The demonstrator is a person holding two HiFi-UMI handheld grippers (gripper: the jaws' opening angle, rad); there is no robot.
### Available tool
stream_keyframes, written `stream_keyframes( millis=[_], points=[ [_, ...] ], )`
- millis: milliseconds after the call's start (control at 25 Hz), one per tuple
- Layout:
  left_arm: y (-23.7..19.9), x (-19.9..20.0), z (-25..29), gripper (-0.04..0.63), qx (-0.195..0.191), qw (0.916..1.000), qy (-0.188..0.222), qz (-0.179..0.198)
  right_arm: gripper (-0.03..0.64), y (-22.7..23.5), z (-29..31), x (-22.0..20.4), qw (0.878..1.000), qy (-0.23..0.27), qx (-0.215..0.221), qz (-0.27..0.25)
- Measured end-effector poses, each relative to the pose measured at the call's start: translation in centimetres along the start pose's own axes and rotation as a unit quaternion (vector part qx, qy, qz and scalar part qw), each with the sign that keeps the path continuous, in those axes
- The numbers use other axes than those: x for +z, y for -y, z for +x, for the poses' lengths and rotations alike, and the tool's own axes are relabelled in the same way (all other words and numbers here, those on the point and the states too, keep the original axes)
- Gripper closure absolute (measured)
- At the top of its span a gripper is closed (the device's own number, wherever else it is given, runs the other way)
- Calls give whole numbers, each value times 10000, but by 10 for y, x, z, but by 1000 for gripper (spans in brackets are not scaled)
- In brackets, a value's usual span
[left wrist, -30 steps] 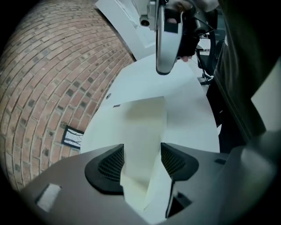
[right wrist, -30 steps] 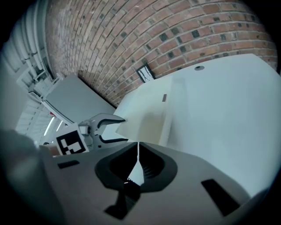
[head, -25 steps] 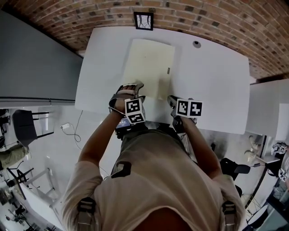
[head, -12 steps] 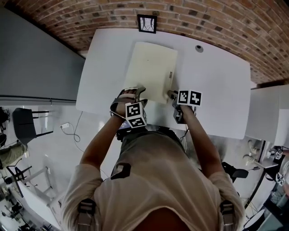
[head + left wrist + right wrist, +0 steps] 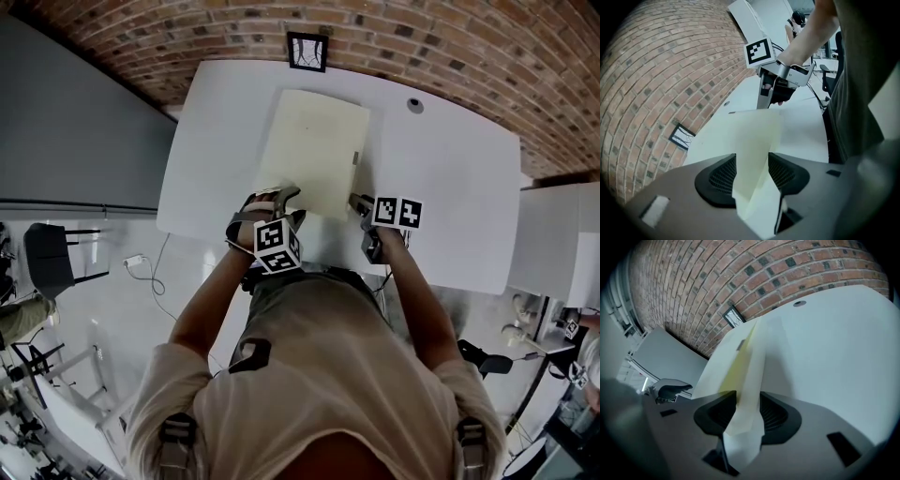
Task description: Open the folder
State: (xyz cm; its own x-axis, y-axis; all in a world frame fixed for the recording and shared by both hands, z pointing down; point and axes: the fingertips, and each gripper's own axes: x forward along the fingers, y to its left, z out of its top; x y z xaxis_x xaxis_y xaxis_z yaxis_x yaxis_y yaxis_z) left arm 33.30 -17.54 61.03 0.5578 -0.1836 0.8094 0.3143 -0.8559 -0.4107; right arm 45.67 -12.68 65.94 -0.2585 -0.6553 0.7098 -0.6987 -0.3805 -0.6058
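The pale yellow folder (image 5: 314, 150) lies on the white table (image 5: 450, 178). The left gripper (image 5: 279, 195) has the folder's near left corner between its jaws, which are apart and have just been closing. The right gripper (image 5: 357, 200) has just opened its jaws wide around the near right corner.

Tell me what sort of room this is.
Probably an office or lab workspace: a white table set against a brick wall, an office chair on the pale floor at left, and another white desk alongside.
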Motion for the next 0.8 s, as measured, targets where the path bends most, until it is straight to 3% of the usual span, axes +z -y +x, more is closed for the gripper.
stream_keyframes(
  millis=[200, 800],
  points=[
    [-6, 1, -3, 396, 59, 9995, 89, -306, 476, -1, 1, 1, 9996, -132, -42, -255],
    [-6, 5, -3, 396, -23, 9993, 163, -348, 466, 0, 2, 1, 9995, -139, -21, -285]
  ],
)
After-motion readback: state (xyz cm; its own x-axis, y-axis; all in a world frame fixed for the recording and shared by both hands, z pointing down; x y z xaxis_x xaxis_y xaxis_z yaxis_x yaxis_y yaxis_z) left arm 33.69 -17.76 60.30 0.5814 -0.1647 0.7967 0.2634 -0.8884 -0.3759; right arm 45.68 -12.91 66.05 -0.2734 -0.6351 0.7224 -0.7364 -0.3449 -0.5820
